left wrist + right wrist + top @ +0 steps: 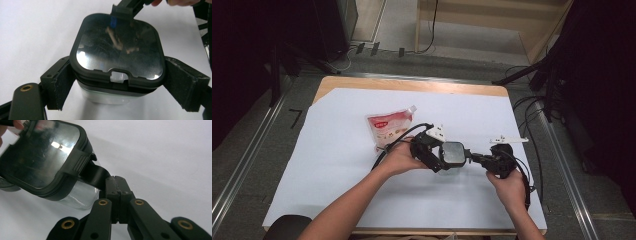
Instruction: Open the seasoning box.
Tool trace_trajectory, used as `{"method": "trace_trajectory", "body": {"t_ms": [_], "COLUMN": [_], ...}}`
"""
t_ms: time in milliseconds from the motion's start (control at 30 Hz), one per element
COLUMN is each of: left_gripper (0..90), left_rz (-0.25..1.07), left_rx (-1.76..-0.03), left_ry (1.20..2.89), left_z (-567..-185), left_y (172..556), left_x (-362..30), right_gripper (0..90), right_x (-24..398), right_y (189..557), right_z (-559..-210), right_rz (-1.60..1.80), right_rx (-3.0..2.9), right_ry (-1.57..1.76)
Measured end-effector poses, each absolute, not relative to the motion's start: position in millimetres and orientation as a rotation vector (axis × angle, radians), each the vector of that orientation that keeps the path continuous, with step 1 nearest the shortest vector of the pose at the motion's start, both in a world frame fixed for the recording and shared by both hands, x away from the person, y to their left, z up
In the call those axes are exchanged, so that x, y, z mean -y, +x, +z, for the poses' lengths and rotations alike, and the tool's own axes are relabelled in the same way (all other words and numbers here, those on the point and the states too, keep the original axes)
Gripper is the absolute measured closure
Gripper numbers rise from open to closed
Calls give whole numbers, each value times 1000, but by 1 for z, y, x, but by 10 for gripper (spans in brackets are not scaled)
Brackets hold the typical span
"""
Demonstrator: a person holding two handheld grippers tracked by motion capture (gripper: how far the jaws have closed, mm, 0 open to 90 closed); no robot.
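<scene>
A: Where's the container?

B: Clear square container (453, 155) with a dark glossy lid (117, 47), near the middle of the white sheet (337, 165) on the table (362, 82). It sits between the two grippers.

A: Left gripper?

B: Left gripper (435, 156) clamps the container body from both sides. In the left gripper view both padded jaws press the walls just under the lid rim, so the jaws stand wide, at the container's width. The left hand (399, 159) holds the tool from the near-left.

A: Right?

B: Right gripper (473, 156) comes in from the container's right. Its jaws are fully closed, pad on pad. In the right gripper view their tips meet at the black latch flap (96, 173) that hangs down from the ribbed clip (76, 162) on the lid edge. The flap touches the jaw tips; I can't tell whether any of it is pinched between them. The right hand (510, 189) holds that tool at the near-right.

A: Lid seated?

B: It sits flat on the body, with a small clear tab (118, 77) showing at the near edge in the left gripper view.

A: Anything else on the sheet?

B: A red-and-white spouted pouch (389, 127) lying flat, just behind the left hand, apart from the container.
</scene>
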State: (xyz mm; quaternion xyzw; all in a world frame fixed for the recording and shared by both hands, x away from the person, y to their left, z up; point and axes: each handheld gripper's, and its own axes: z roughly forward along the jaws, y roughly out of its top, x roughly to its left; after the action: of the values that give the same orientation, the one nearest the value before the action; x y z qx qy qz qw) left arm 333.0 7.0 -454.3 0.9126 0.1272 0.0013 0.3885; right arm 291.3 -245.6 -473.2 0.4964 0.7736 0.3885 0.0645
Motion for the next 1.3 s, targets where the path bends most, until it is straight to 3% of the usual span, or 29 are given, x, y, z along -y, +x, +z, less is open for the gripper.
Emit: {"method": "trace_trajectory", "body": {"t_ms": [567,600,633,700,800,1300], "left_gripper": [162,174,278,318,319,549], "left_rz": [38,38,13,-40,-13,-96], "left_rx": [-307,-307,-296,-283,-271,-224], "left_ry": [2348,2348,2333,2283,2315,2373], "left_z": [-436,-436,-435,-430,-425,-408], "left_y": [332,332,332,333,331,330], "left_x": [0,0,0,-1,4,13], "right_gripper": [900,900,900,900,900,900], "right_x": [246,246,246,246,245,246], "right_y": [290,290,290,290,289,289], "right_z": [-473,-473,-472,-472,-472,-473], "right_rz": [1184,1185,1188,1190,1189,1192], "right_rx": [-2333,-2333,-2333,-2335,-2336,-2346], "right_ry": [1504,1503,1503,1503,1498,1489]}}
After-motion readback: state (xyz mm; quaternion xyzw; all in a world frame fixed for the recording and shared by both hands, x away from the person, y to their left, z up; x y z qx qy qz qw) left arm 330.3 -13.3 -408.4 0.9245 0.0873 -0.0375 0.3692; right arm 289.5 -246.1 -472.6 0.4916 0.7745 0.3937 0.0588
